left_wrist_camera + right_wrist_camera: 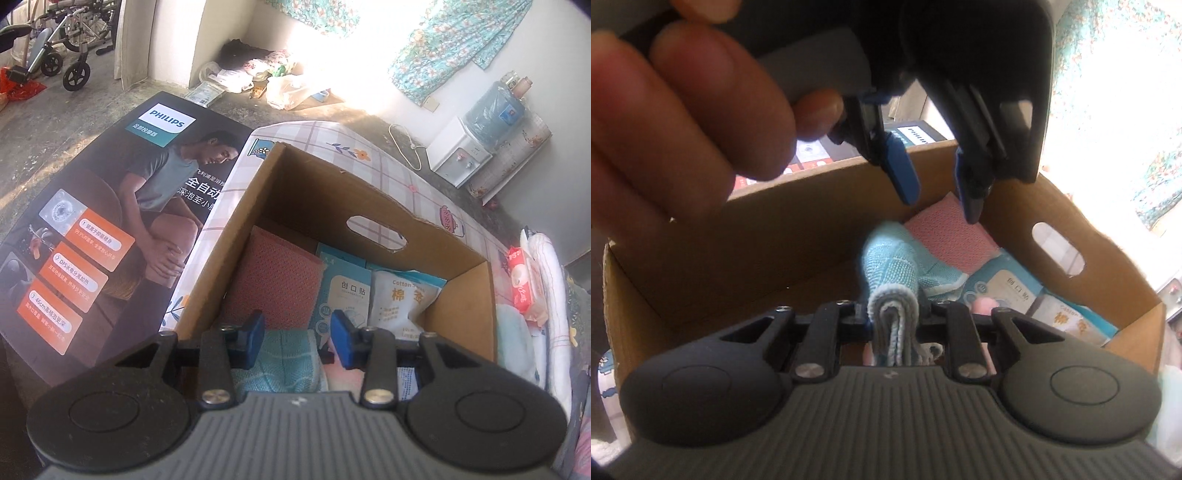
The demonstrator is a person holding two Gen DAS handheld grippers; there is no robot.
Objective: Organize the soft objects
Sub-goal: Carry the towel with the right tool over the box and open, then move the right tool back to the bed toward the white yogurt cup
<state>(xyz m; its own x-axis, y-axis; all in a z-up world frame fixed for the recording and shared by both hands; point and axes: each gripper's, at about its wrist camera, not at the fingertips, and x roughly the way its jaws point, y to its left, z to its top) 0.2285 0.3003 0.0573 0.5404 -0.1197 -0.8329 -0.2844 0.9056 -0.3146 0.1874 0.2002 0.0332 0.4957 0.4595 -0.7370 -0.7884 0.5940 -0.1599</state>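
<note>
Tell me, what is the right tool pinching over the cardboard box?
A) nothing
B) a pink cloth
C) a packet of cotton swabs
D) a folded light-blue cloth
D: the right tool is shut on the folded light-blue cloth, above the cardboard box.

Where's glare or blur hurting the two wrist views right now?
Left wrist: sunlight blows out the back wall; cardboard box contents stay readable. Right wrist: the hand is close and blurred, the upper right is washed out, the teal cloth sharp.
</note>
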